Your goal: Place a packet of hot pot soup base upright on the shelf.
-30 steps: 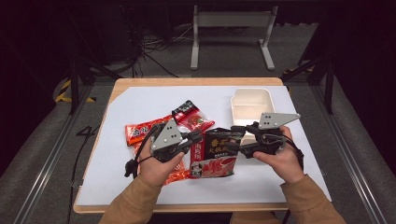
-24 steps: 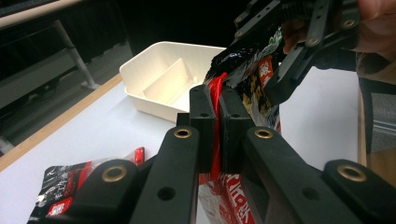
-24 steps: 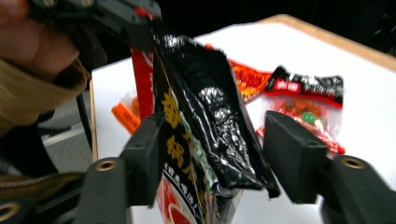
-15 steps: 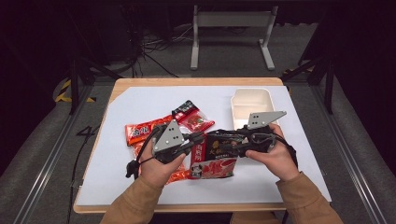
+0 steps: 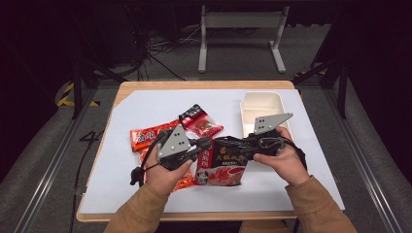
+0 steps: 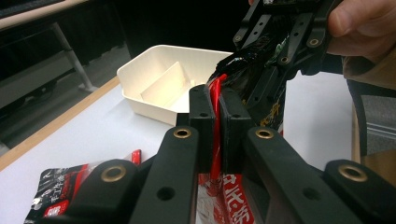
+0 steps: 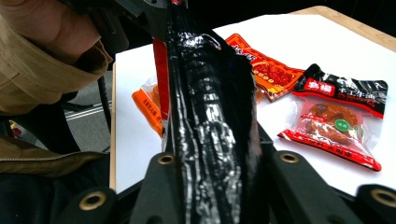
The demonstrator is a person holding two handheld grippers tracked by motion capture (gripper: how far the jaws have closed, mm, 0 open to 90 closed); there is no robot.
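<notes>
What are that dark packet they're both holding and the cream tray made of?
The packet looks like thin glossy plastic film: in the right gripper view its black edge wrinkles and throws bright glints. The tray seems to be rigid moulded plastic with a smooth, nearly matt cream finish, judging by its even walls and rounded rim; I can't rule out another material.

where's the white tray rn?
High view: the white tray sits at the table's far right, empty, just beyond the right hand-held gripper and right of the red snack packets.
</notes>
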